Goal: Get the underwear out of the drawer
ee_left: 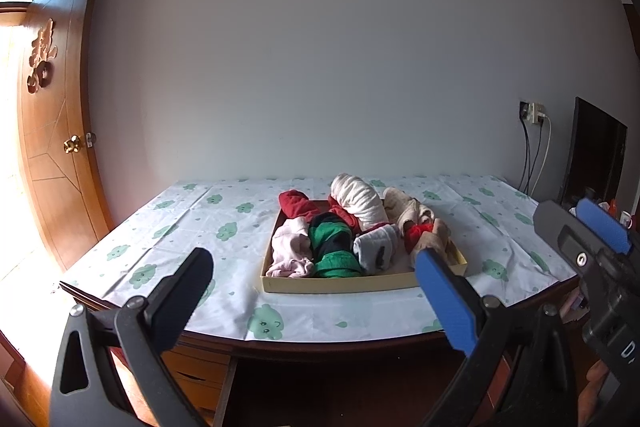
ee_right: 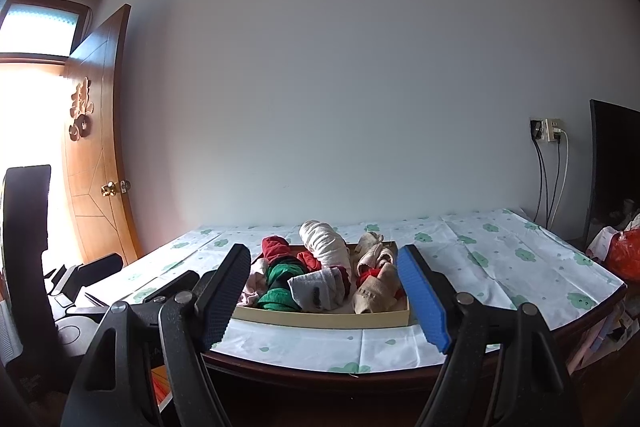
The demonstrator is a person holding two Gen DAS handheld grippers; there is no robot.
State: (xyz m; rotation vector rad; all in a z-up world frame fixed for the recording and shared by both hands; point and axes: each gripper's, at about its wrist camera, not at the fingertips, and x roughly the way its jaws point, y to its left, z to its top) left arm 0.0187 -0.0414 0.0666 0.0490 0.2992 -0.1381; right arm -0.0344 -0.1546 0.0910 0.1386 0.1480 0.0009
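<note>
Hovering short of the bench (ee_right: 500,247), both wide-open, empty hand-held grippers, left (ee_left: 316,293) and right (ee_right: 326,291), face the drawer tray (ee_right: 320,319); rolled underwear (ee_right: 324,247) lies lengthwise ahead, probably nearer the right.

A room in a home: a carved wooden door (ee_left: 60,131), a bench (ee_left: 224,227) under cloud-print cloth, a wall socket (ee_right: 546,130) with cables.

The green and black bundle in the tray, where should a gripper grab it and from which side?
Probably the raised front hump of the green and black bundle, from above, jaws spanning its width. It lies lengthwise front to back, wedged between the pink garment and white rolled garment, so side access looks blocked.
</note>
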